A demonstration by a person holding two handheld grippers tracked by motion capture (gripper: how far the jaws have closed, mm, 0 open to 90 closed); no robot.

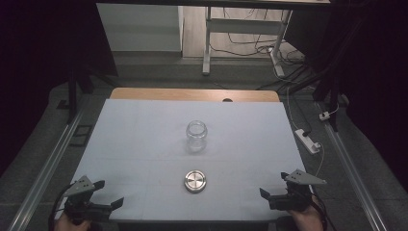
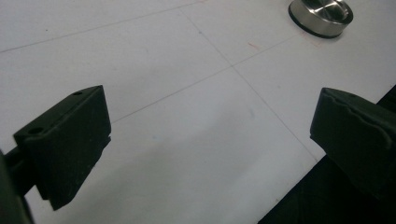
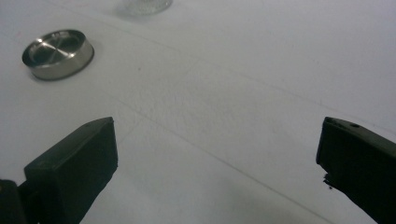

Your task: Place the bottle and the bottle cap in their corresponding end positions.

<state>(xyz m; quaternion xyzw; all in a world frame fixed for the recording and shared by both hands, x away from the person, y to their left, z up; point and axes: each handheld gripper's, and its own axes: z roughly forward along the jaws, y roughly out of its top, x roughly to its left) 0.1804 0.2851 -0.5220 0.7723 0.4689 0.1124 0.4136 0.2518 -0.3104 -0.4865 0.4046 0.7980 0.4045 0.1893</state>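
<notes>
Two grippers, both empty, both parked at the near edge of the white table cover (image 1: 144,125), so you're at the very start: nothing picked, nothing touched. Your left gripper (image 1: 107,195) sits at the near left corner, jaws spread wide, only bare cover between them in the left gripper view. Your right gripper (image 1: 275,186) sits at the near right, jaws just as wide, holding nothing. The glass jar (image 1: 197,136) stands upright and open-mouthed mid-table; the round metal lid (image 1: 195,182) lies flat just nearer you, apart from the jar and well apart from both grippers. In the right gripper view the lid (image 3: 58,54) is up at the left with the jar base (image 3: 143,6) past it; in the left gripper view the lid (image 2: 321,16) is at the top right. Likely job is capping the jar. Next move, as I read it: bring one gripper in to pinch the lid by its rim, low and level since it's shallow and slick, and use the other to steady the jar so it doesn't skid or tip.
</notes>
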